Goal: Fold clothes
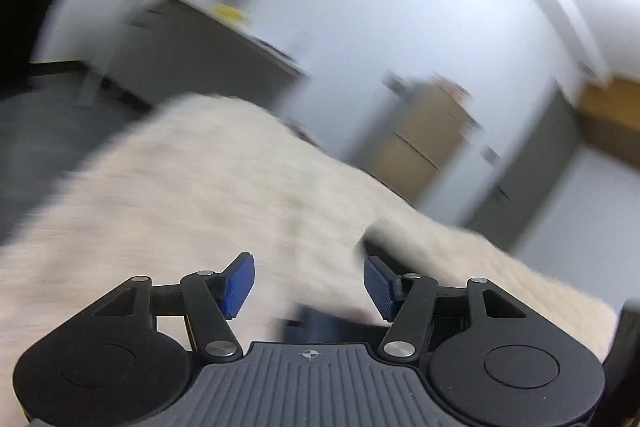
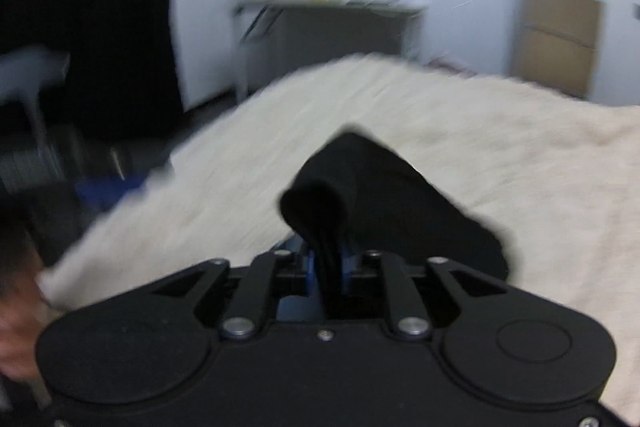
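The right tongs (image 2: 328,267) are clamped on a black cloth (image 2: 372,195), which hangs bunched just above the cream blanket (image 2: 500,155). The left tongs (image 1: 310,283) stand apart w/ nothing between the blue pads (image 1: 239,285); the pic is blurred, blanket below them.

Each view is taken from behind its own gripper, angled downward, close above the cream blanket (image 1: 192,195); blanket and distant desk (image 2: 332,23) are shared.
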Available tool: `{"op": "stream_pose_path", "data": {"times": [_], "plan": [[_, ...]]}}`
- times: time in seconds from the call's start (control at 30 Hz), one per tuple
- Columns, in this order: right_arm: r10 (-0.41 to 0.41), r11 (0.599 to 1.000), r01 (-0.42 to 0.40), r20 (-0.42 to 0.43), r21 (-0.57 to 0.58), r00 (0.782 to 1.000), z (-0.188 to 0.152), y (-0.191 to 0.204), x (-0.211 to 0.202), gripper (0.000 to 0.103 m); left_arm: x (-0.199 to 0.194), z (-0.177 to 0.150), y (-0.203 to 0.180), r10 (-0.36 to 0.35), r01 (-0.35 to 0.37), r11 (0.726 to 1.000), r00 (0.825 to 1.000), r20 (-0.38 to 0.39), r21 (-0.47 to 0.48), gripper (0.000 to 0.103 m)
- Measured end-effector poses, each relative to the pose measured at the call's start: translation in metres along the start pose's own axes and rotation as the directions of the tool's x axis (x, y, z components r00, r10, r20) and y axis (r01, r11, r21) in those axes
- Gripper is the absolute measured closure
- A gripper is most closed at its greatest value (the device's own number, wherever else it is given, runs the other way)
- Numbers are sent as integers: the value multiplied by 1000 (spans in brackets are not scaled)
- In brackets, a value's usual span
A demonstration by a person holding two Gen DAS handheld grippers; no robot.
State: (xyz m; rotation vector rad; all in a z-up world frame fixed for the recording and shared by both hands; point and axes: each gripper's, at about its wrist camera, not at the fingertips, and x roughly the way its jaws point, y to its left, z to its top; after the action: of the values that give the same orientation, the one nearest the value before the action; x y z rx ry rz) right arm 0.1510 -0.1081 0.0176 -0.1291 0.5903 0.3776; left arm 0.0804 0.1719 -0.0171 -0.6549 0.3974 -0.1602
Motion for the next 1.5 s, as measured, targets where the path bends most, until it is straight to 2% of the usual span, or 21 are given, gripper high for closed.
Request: {"op": "stream_pose_path", "data": {"times": [0.07, 0.13, 0.23, 0.3, 0.33, 0.4, 0.47, 0.53, 0.6, 0.63, 0.7, 0.77, 0.83, 0.87, 0.9, 0.97, 1.07, 1.2, 1.33, 1.4, 1.5], "plan": [[14, 995, -25, -119, -97, 993, -21, 43, 33, 64, -3, -1, 7, 26, -26, 999, 1000, -6, -28, 48], [32, 989, -47, -108, -142, 994, -24, 55, 24, 63, -4, -1, -4, 20, -20, 999, 1000, 6, 31, 48], [193, 980, -192, 10, -56, 981, -12, 9, -16, 60, -2, -5, -15, -7, 8, 997, 1000, -10, 73, 46], [147, 989, -145, 77, -24, 986, -7, -26, -35, 57, 0, -8, -20, -21, 24, 995, 999, -29, 98, 44], [87, 996, -89, 116, 8, 989, -5, -53, -44, 58, 1, -9, -23, -27, 31, 993, 999, -38, 111, 43], [-20, 999, 14, 129, 45, 991, -3, -90, -49, 65, 0, -11, -26, -38, 43, 991, 998, -46, 123, 39], [-54, 998, 49, 108, 49, 993, -7, -101, -46, 91, 0, -14, -28, -58, 64, 990, 997, -53, 125, 39], [-47, 999, 46, 99, 13, 994, -16, -98, -38, 92, 5, -19, -33, -81, 90, 987, 994, -69, 135, 39], [0, 997, 6, 73, -74, 997, -29, -76, -23, 94, 20, -26, -43, -99, 116, 978, 989, -107, 172, 39], [53, 989, -51, 8, -136, 999, -40, -57, -13, 95, 29, -30, -48, -102, 128, 972, 986, -133, 199, 39], [169, 959, -192, -121, -211, 978, -59, -27, -2, 97, 51, -37, -52, -84, 133, 960, 976, -199, 247, 39], [268, 923, -307, -182, -233, 946, -74, -7, -20, 100, 76, -49, -46, 1, 79, 956, 962, -273, 281, 40], [276, 933, -301, -144, -199, 950, -66, -12, -32, 99, 86, -56, -35, 51, 38, 962, 947, -316, 270, 40], [268, 944, -283, -107, -171, 957, -56, -19, -41, 96, 84, -55, -31, 46, 34, 970, 947, -317, 242, 40], [249, 953, -258, -79, -156, 965, -51, -24, -45, 94, 78, -52, -31, 20, 43, 978, 955, -297, 202, 41], [120, 986, -118, 10, -117, 993, -28, -41, -46, 86, 62, -45, -32, -74, 109, 986, 965, -251, 127, 42], [-11, 990, 12, 3, -141, 1000, -18, -48, -20, 85, 43, -44, -38, -141, 172, 978, 962, -236, 118, 42], [4, 982, -34, -159, -186, 987, -41, -34, 2, 85, 35, -46, -34, -155, 195, 970, 955, -254, 143, 41], [81, 972, -136, -270, -192, 959, -52, -8, -21, 86, 43, -38, -15, -157, 172, 984, 963, -220, 54, 41], [103, 968, -160, -274, -195, 956, -41, -3, -39, 86, 48, -36, -15, -170, 185, 981, 961, -217, 49, 41], [52, 973, -94, -197, -210, 979, -14, -11, -46, 84, 58, -35, -18, -193, 213, 975, 952, -238, 63, 40]]}}
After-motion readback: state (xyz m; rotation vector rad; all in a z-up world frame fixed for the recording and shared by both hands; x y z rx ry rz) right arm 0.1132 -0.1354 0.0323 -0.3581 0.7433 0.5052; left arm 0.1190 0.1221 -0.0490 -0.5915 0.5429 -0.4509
